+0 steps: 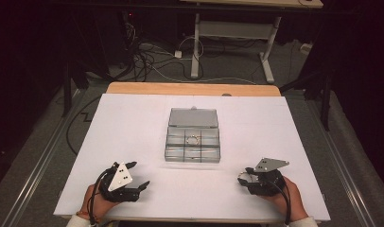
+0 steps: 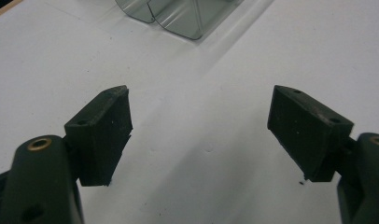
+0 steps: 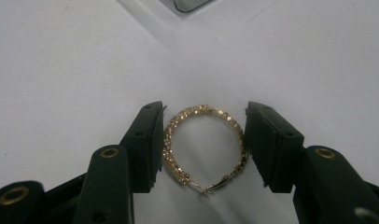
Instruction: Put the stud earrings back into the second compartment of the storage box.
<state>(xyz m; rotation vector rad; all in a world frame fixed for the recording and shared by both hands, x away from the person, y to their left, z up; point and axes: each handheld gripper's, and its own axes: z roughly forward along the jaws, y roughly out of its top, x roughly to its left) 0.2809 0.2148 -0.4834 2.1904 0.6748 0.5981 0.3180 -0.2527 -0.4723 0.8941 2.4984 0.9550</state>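
A gold hoop earring point(image 3: 171, 140) set with small stones lies flat on the white table top. My right gripper point(image 3: 204, 112) has one black pad against each side of it, so the jaws are shut on the hoop. In the high view this gripper point(image 1: 244, 177) sits at the table's near right. My left gripper point(image 1: 139, 174) rests at the near left, wide open, with bare table between its pads point(image 2: 199, 112). A clear plastic compartment box point(image 1: 171, 142) stands open at the table's middle, and a second hoop earring point(image 1: 192, 140) lies in its middle compartment.
The box lid point(image 1: 193, 117) lies folded back toward the far side. A corner of the box point(image 2: 187, 23) shows ahead of the left gripper. The white sheet point(image 1: 133, 123) covers the wooden table, whose far edge point(image 1: 193, 88) shows. Beyond are cables and a desk frame point(image 1: 196, 47).
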